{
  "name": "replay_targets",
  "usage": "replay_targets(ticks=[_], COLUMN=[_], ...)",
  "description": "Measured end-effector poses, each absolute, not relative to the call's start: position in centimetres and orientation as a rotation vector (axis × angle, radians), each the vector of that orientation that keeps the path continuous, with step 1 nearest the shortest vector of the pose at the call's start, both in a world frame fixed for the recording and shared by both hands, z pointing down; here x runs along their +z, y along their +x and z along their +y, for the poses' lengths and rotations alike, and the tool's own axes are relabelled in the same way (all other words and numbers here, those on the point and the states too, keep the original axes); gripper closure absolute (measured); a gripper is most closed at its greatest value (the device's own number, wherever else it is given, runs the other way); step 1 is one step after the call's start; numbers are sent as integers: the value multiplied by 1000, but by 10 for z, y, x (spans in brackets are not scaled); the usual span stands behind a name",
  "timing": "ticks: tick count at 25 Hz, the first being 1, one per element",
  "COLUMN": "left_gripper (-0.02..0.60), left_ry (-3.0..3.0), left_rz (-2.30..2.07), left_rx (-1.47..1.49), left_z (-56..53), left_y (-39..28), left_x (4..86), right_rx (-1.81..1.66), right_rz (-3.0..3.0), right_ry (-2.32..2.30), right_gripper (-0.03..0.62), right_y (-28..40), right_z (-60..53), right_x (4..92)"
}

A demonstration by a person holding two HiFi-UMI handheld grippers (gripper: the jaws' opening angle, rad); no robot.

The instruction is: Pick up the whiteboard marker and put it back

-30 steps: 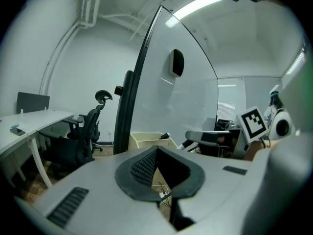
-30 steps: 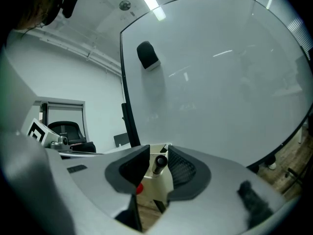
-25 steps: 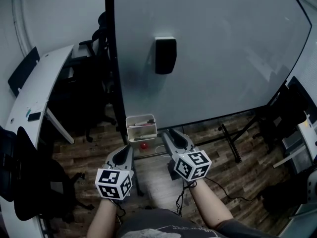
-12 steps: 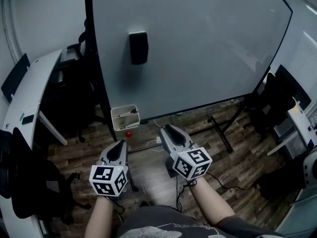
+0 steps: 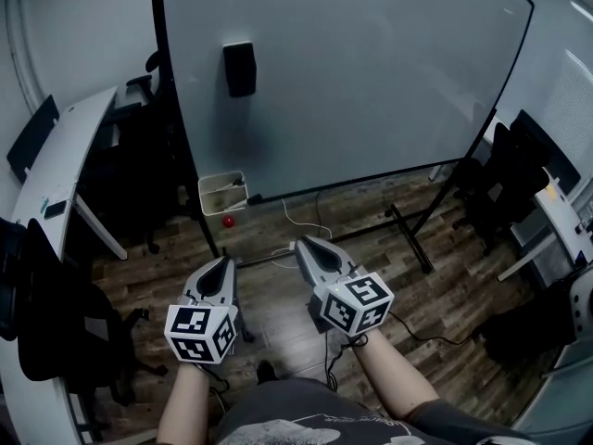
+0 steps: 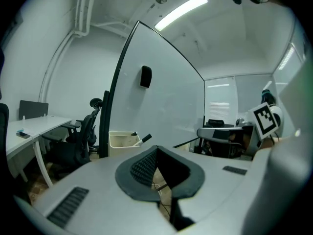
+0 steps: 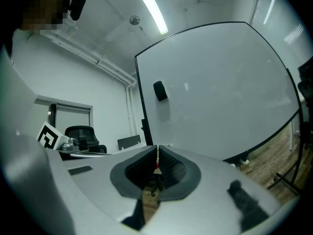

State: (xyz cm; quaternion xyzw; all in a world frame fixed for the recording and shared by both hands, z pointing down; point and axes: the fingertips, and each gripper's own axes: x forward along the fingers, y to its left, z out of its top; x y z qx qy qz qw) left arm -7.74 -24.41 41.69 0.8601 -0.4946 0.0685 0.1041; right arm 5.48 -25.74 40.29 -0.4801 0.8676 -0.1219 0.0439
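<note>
A white tray (image 5: pixel 222 208) sits at the whiteboard's lower left corner, and a marker (image 6: pixel 145 138) pokes out over its rim. The plank floor (image 5: pixel 371 248) carries the board stand's feet (image 5: pixel 409 239), a loose white cable (image 5: pixel 301 222), a small red thing (image 5: pixel 228 221) just below the tray, and dark chairs at the left (image 5: pixel 46 327) and right (image 5: pixel 510 174). The white desk (image 5: pixel 69 156) at the left bears a small dark thing (image 5: pixel 56 209) near its edge.
</note>
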Motion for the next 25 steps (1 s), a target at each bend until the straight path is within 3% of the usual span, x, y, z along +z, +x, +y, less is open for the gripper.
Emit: replay_targets(ticks=[25], left_gripper=[568], left_ry=[2536], left_rz=[-1450], left_rx=[223], left_z=[-109], left_y=[-48], left_x=[424], right_rx=[-321], right_rz=[2858], right_ry=[-1433], right_gripper=[572], right_y=[55], right_z=[-110], right_x=[430])
